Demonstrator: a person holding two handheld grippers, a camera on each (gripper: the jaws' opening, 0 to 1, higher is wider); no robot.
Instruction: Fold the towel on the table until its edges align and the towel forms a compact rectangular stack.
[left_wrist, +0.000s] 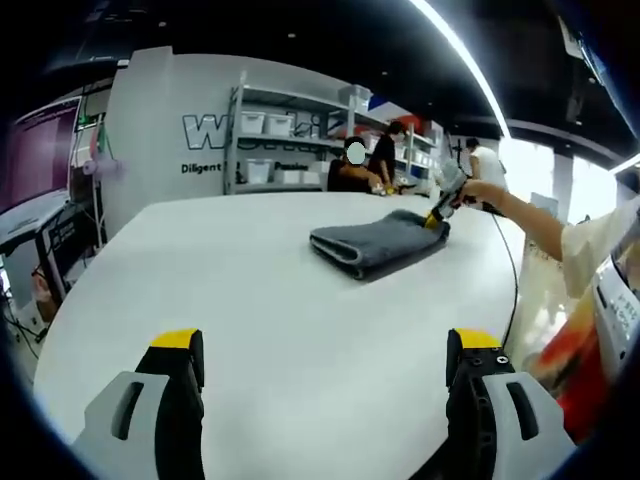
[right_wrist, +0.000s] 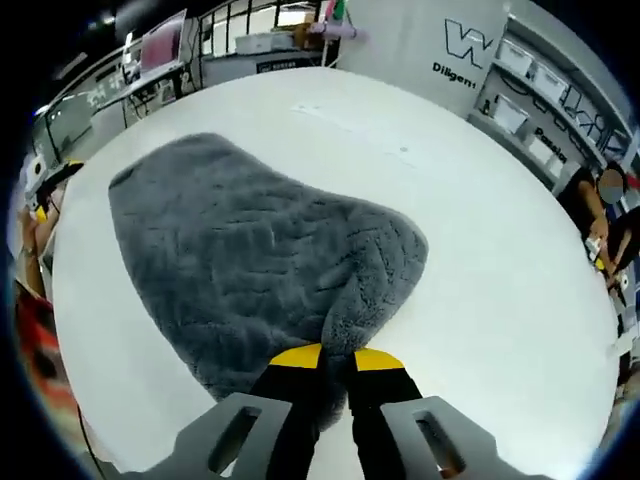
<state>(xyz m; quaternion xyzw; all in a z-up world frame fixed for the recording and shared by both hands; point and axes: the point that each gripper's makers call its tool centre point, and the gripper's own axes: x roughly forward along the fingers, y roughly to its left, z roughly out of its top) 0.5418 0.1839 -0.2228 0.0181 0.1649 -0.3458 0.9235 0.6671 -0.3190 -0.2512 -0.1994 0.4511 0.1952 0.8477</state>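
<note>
My right tool (right_wrist: 337, 357) is clamped on the near edge of the grey towel (right_wrist: 262, 268), which lies folded on the white worktop (right_wrist: 480, 250) straight ahead of it. My left tool (left_wrist: 327, 350) hovers with jaws spread wide, well short of the towel.

My left view sits low, far across the worktop (left_wrist: 250, 300); right view hovers close above; both share the towel (left_wrist: 378, 243).
</note>
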